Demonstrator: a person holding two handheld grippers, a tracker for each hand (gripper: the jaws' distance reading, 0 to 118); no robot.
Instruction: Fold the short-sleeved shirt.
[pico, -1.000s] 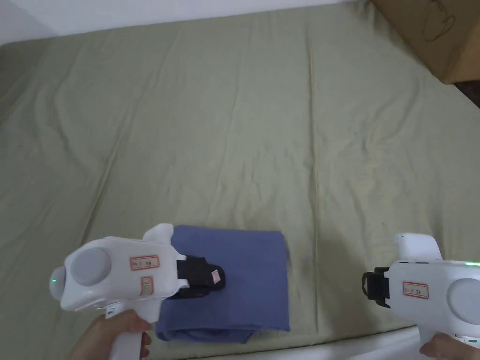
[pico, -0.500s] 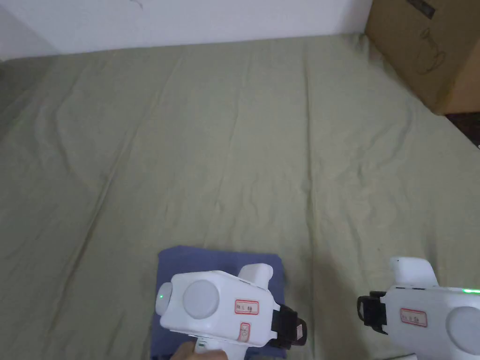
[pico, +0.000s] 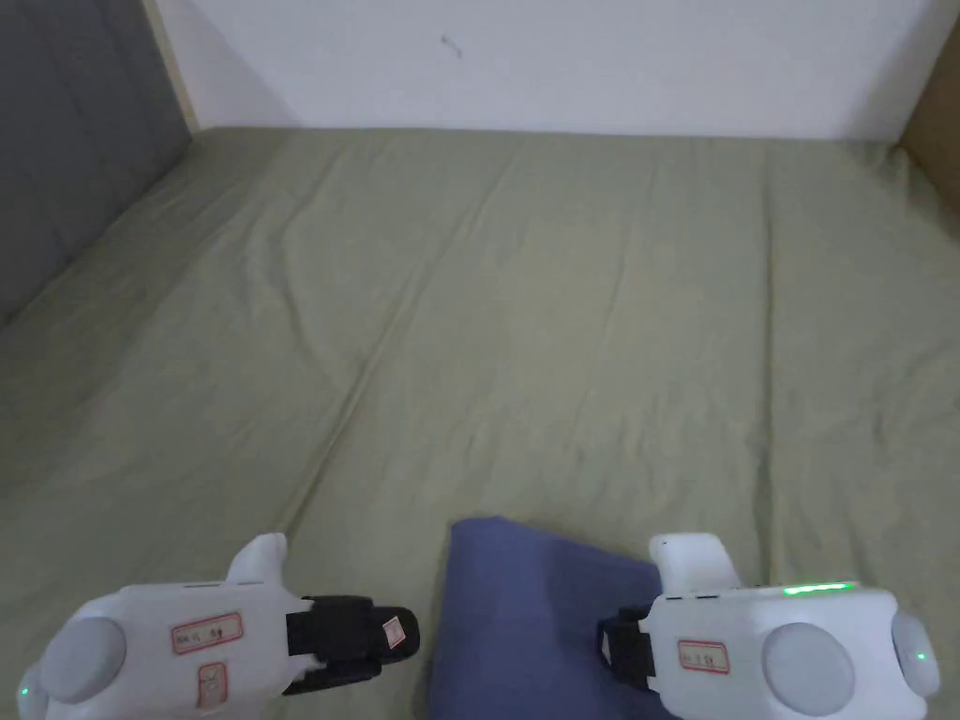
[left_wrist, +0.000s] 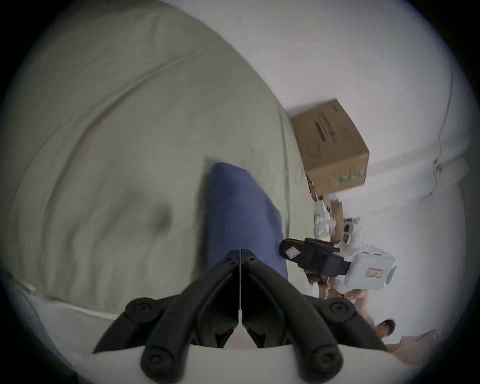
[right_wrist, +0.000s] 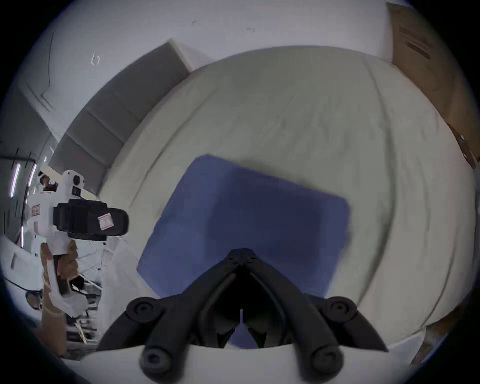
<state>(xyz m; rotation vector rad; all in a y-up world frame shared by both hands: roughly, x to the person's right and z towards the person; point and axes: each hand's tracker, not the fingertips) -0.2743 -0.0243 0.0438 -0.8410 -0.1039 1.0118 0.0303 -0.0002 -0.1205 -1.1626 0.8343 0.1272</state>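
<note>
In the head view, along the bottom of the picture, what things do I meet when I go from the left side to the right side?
Left gripper → bare strip of green bedsheet → folded blue shirt → right gripper, whose white body overlaps the shirt's right part.

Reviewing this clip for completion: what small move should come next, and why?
Probably withdraw both grippers and stop. The blue shirt already lies as a compact folded rectangle on the green sheet, and the left gripper and right gripper are both shut, holding no cloth.
</note>
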